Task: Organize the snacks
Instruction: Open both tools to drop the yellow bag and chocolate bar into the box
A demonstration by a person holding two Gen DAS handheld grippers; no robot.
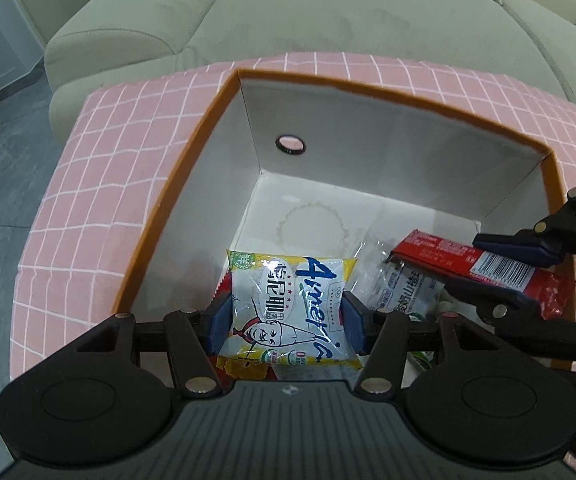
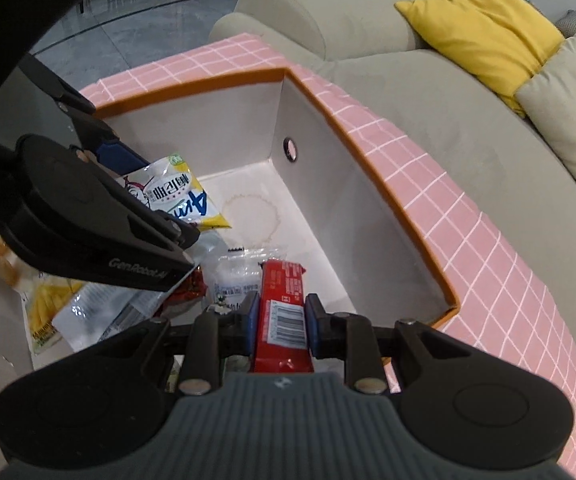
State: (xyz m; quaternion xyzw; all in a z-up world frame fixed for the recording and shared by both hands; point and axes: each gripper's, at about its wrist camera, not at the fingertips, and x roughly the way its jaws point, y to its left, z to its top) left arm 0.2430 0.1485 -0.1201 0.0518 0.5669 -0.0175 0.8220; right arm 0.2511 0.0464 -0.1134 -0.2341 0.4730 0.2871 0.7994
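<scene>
Blue-padded left claw point(image 1: 286, 322) grips white snack pack point(image 1: 288, 304); right claw point(image 2: 282, 322) red bar point(image 2: 284, 312).

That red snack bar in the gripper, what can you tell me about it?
The red snack bar is a long, slim packet in glossy red wrapping, with small white print and a white barcode panel near one end. The right gripper is shut on it, blue pads pressing its two long sides. It hangs tilted over the orange-rimmed box, above other snack bags lying inside.
</scene>
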